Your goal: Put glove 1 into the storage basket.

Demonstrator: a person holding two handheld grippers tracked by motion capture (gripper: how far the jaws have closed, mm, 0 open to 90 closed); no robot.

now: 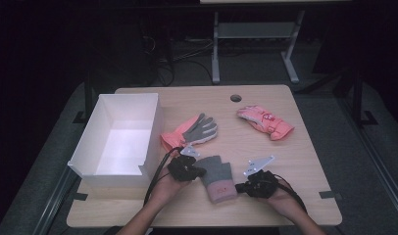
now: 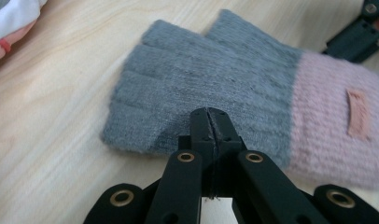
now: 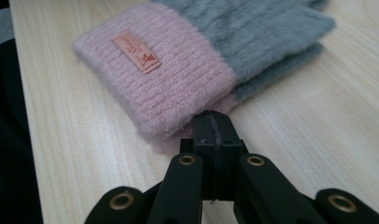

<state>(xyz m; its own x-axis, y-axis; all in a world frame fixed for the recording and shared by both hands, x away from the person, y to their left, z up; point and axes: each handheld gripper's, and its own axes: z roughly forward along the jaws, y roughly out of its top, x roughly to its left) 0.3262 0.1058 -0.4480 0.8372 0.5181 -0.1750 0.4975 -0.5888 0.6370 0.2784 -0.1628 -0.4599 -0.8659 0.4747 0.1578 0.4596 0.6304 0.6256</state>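
A fingerless knit glove (image 1: 217,177) with a grey hand and a pink cuff lies flat near the table's front middle. In the right gripper view a second grey layer shows under the glove (image 3: 197,60). My left gripper (image 1: 199,172) is shut, and in the left gripper view its tips (image 2: 210,114) rest over the grey part of the glove (image 2: 201,79). My right gripper (image 1: 240,187) is shut too, with its tips (image 3: 213,119) against the corner of the pink cuff. I see no fabric between either pair of jaws.
An open white box (image 1: 89,142) stands at the table's left. A coral glove with a grey palm (image 1: 194,131) lies beside it, just beyond my left gripper. A pink padded glove (image 1: 265,122) lies at the back right, near a cable hole (image 1: 236,98).
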